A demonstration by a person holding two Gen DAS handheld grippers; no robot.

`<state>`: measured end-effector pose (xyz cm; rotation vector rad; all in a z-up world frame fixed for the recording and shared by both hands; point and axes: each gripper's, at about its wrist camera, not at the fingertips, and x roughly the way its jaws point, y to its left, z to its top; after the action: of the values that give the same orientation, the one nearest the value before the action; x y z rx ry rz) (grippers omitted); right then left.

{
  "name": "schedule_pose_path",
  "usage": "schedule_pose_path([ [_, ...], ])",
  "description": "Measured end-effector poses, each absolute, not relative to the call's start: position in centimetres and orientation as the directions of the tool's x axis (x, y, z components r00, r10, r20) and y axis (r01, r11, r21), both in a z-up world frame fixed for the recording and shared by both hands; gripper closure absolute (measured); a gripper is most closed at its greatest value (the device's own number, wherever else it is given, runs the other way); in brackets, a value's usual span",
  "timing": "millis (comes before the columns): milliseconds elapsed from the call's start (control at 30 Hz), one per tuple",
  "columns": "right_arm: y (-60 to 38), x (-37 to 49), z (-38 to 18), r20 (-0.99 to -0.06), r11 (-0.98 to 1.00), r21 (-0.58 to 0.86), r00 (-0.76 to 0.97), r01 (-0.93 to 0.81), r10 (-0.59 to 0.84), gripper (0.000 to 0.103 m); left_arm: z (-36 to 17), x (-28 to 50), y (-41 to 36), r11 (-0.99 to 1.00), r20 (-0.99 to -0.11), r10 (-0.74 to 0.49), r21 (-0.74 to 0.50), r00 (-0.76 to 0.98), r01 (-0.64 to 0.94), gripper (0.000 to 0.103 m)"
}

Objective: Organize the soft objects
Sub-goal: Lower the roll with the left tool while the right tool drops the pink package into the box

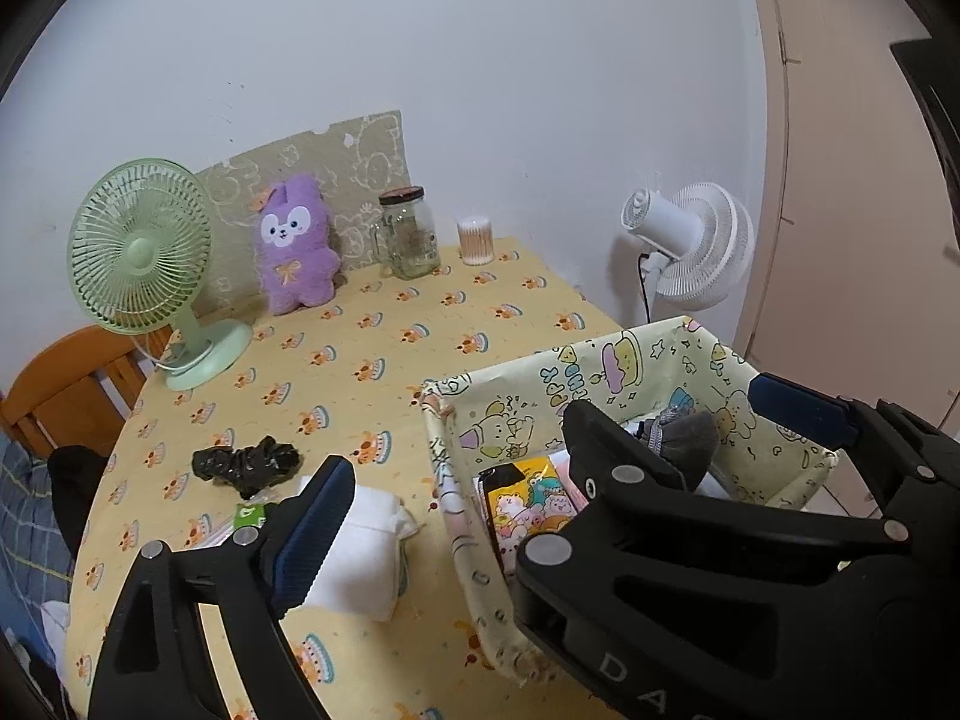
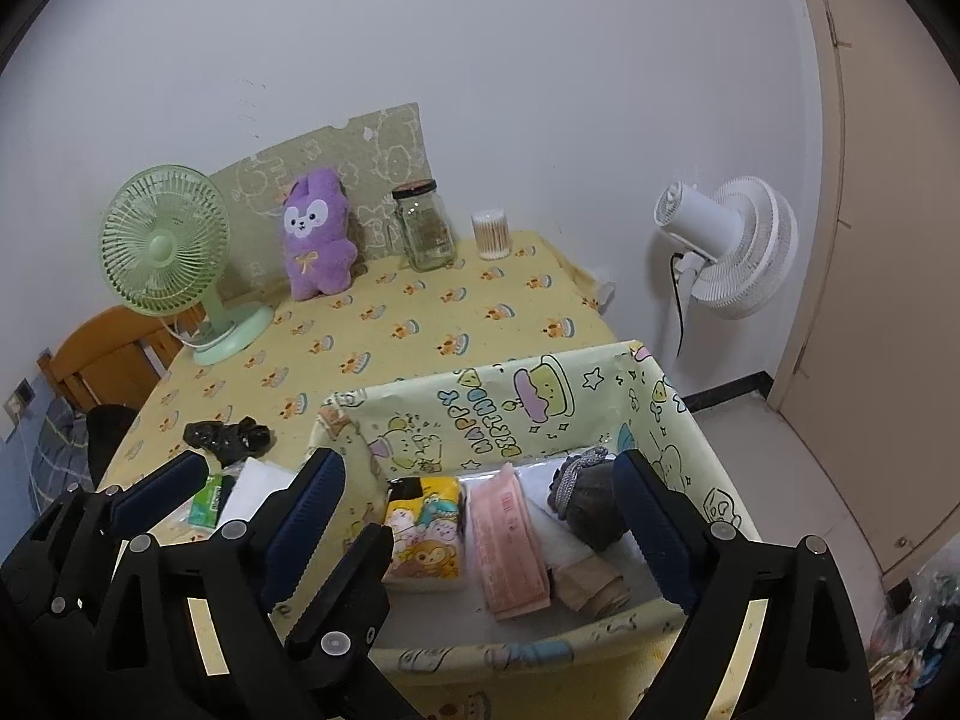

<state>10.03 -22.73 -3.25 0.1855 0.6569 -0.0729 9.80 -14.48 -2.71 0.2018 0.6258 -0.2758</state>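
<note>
Hovering over the fabric basket with the right gripper, fingers spread wide and holding nothing; lying inside the basket, a cartoon pack, pink pack and grey sock; hanging left gripper wide apart and empty too, above the white cloth; resting just beyond on the tablecloth, a black scrunchie.

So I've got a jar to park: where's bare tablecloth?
The middle tablecloth lies bare, bordered by green fan, purple plush, glass jar and fabric bin. Crowded: the near-left corner, with black scrunchie and white cloth.
</note>
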Motion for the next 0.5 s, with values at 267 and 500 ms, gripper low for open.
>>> schedule_pose_path([
  [267,-21.1,8.1,-1.7,-0.588,0.985,0.119,0.808,0.127,-0.033,0.009,-1.6,7.9,-13.0,0.945,-0.572,-0.21,0.09,0.793,0.315,0.011],
  [500,-19.6,6.4,-0.5,-0.545,0.988,0.105,0.838,0.117,-0.041,0.006,-0.7,6.3,-11.5,0.947,-0.534,-0.221,0.081,0.816,0.31,0.011],
])
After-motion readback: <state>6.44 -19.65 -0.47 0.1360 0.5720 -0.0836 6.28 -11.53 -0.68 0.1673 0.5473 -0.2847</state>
